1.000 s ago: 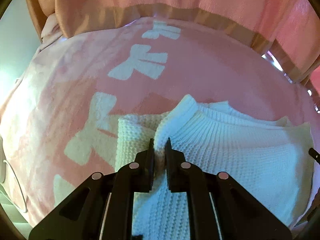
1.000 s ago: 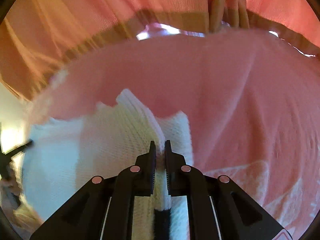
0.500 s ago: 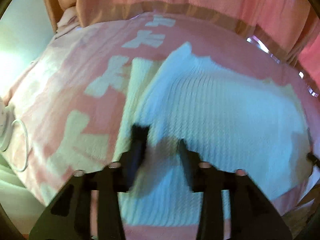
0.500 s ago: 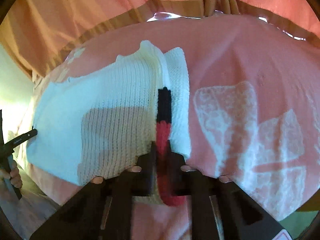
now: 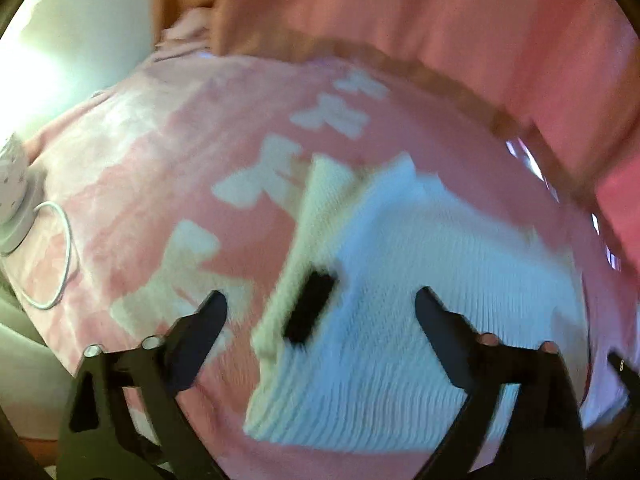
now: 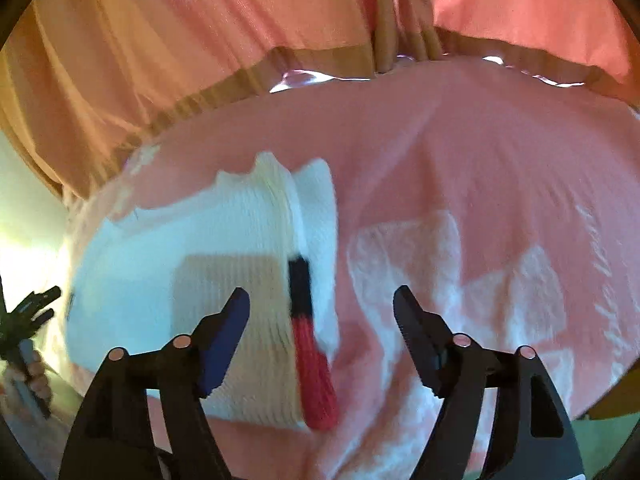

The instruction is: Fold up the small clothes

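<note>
Nearest the left wrist camera, the left claw (image 5: 320, 300) stands released, its jaws having just been opening wide; a second ago they pinched a raised fold of the white knit garment (image 5: 420, 300), which now lies flat on the pink blanket (image 5: 160, 168) below them, gripped by nothing. The right claw (image 6: 322, 300) has likewise just been opening and hangs released above the garment's edge. I judge this fold laid down and let go, so a further fold or smoothing may come next. Farther off, the left view alone shows a white cable (image 5: 60, 256) at the bed's side; the right view alone shows the garment's black-and-red trim (image 6: 310, 344) in full, and the peach curtain (image 6: 160, 60) beyond.
</note>
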